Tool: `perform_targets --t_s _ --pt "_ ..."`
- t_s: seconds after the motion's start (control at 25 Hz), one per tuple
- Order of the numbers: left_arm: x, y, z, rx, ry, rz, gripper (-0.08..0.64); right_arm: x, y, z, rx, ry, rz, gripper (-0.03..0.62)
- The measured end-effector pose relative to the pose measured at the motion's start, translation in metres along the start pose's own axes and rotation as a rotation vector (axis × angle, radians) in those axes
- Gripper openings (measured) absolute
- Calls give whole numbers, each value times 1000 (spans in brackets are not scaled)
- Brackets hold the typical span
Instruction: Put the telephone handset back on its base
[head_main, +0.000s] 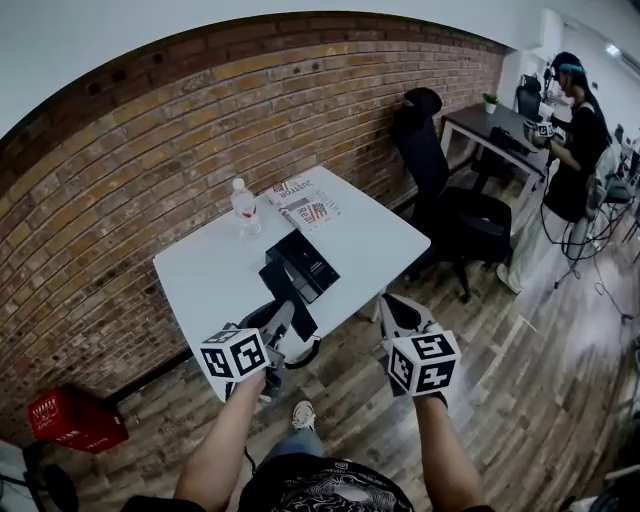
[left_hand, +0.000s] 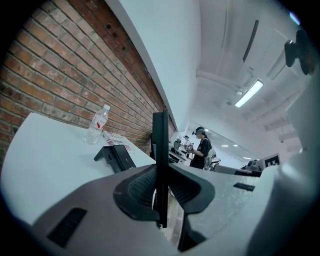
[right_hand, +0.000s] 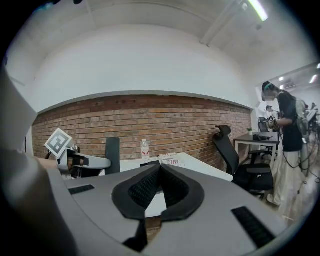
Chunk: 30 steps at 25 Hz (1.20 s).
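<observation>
Two handheld grippers hung at the near edge of a white bench (head_main: 215, 275), and only one had work. The left gripper (head_main: 283, 318) was clamped on the black telephone handset (head_main: 290, 295), its pads pressing the flat faces of the slim bar, which was held just short of the base (head_main: 308, 262), over the bench edge. The right gripper (head_main: 392, 305), off to the right of the base and clear of the bench, had its jaws closed together on nothing. Beyond the base stood a water bottle (head_main: 244, 207) and a printed paper (head_main: 305, 208). The handset looked a stiff, light, smooth plastic piece, likely to slide in a loose grip. A hold across its middle, clear of the ends that must seat in the base, appeared soundest. A dark loop (head_main: 308, 355) beneath it, seemingly its cord, could tug.
</observation>
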<state>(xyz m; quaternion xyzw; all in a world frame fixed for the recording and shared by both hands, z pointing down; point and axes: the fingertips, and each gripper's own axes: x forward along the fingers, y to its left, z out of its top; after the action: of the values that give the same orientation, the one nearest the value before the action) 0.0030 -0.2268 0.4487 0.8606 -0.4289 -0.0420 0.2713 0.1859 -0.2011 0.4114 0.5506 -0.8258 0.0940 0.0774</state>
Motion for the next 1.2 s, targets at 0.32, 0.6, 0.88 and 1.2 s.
perform_targets --t_s 0.32,0.6,0.88,1.2 --pt "37 40 7 -106 4 -18 74 57 5 8 -17 26 40 2" --pt "70 74 11 -209 13 -53 74 104 8 9 -20 59 63 2" --pt "100 103 7 -321 34 -111 74 142 9 3 -19 90 67 2" --pt "122 132 -7 -461 51 -152 74 167 6 -5 -26 129 59 2"
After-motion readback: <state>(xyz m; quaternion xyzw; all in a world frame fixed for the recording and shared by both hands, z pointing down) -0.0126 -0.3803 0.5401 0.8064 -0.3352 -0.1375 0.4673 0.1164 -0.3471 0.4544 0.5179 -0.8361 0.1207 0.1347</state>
